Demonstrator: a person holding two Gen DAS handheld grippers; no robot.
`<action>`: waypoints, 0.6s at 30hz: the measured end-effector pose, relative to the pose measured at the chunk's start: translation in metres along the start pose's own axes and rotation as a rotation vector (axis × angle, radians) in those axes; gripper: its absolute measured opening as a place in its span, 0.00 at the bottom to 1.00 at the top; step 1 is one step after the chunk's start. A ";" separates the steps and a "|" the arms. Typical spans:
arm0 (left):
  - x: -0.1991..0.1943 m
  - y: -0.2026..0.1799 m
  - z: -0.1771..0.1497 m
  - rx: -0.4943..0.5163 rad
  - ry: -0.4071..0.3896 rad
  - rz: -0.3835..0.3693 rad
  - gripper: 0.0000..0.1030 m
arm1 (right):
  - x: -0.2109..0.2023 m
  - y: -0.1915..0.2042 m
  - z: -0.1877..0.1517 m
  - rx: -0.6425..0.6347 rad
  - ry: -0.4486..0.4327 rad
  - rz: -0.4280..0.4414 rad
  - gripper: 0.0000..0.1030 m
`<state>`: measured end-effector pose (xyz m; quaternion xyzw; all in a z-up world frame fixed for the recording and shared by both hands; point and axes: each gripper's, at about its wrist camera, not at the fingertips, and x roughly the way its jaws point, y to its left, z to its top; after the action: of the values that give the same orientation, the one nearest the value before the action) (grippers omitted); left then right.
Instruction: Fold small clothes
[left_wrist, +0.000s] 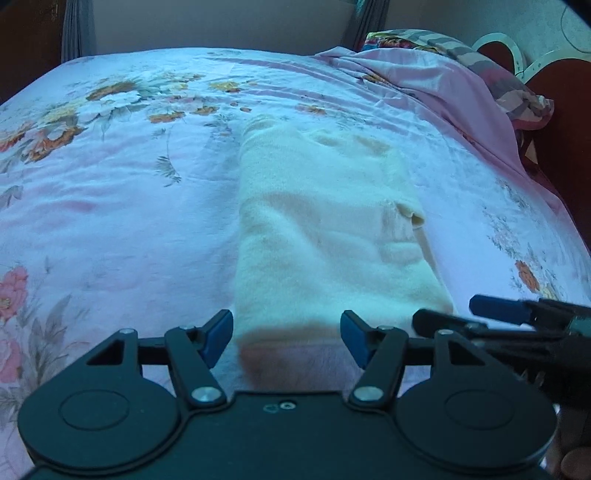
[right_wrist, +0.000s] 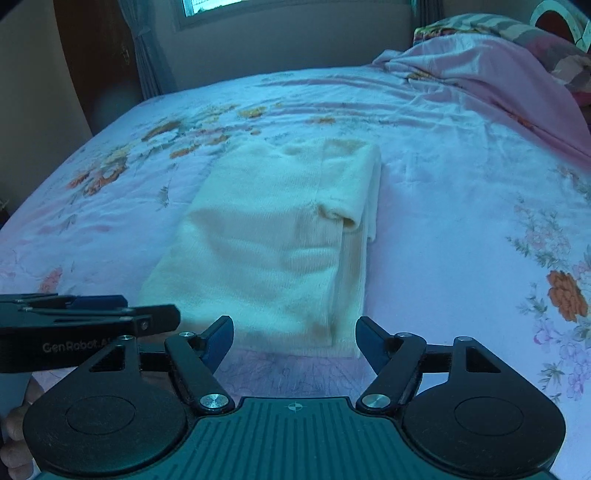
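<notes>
A cream knit garment lies folded into a long strip on the floral bedsheet, with a short sleeve turned over its right side. My left gripper hovers at the garment's near edge, open, its blue pads apart and not pressing the cloth. My right gripper stands open over the same near edge with nothing clamped. Each gripper shows in the other's view: the right gripper at the garment's near right corner, the left gripper at its near left corner.
A crumpled pink blanket and a patterned pillow lie at the far right by the dark headboard. Beyond the bed are a wall, curtains and a window. A person's fingers show at the frame edge.
</notes>
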<state>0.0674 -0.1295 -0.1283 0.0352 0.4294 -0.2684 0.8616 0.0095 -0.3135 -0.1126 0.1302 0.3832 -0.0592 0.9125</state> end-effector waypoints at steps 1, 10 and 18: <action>-0.004 0.002 -0.001 -0.001 -0.005 -0.001 0.60 | -0.003 0.000 0.000 0.003 -0.007 0.005 0.70; 0.003 0.029 -0.008 -0.071 0.030 0.017 0.61 | 0.010 -0.017 -0.008 0.109 0.042 0.028 0.70; 0.014 0.028 0.005 -0.127 0.007 -0.036 0.62 | 0.014 -0.035 -0.002 0.172 -0.004 0.083 0.70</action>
<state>0.0919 -0.1129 -0.1408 -0.0260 0.4491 -0.2559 0.8556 0.0110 -0.3462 -0.1305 0.2238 0.3694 -0.0543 0.9003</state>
